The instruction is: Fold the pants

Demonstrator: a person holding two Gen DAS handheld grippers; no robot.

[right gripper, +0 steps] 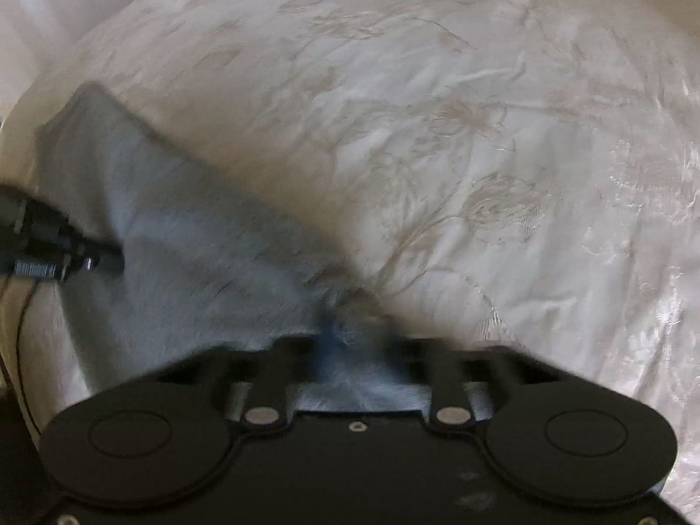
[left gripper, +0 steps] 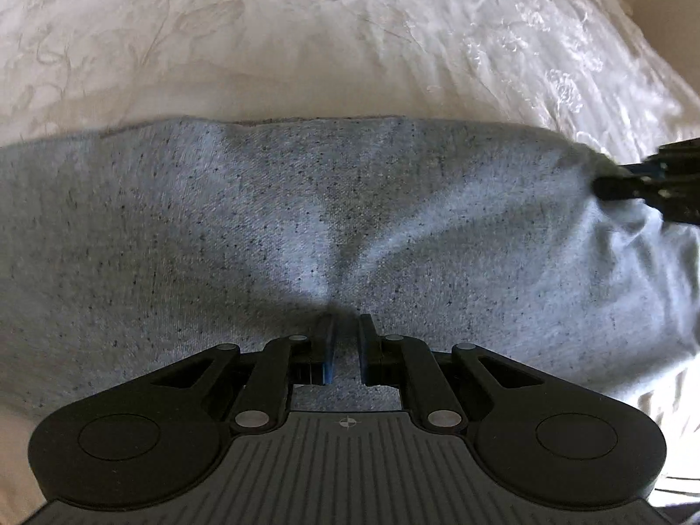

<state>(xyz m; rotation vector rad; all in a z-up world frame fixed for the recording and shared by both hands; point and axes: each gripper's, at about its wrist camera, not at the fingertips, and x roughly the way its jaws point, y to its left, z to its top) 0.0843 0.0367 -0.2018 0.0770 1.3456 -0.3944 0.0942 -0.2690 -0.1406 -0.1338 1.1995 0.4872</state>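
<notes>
The grey speckled pants lie spread across the white bedspread and fill the middle of the left wrist view. My left gripper is shut on a pinch of the pants' near edge, with folds fanning out from its tips. My right gripper is shut on another bunch of the pants, blurred in its own view. It shows at the right edge of the left wrist view, gripping the pants' right corner. The left gripper shows at the left of the right wrist view.
A white embroidered bedspread covers the bed on all sides of the pants. The bed's edge and a beige wall show at the far right in the left wrist view. A cable hangs below the left gripper.
</notes>
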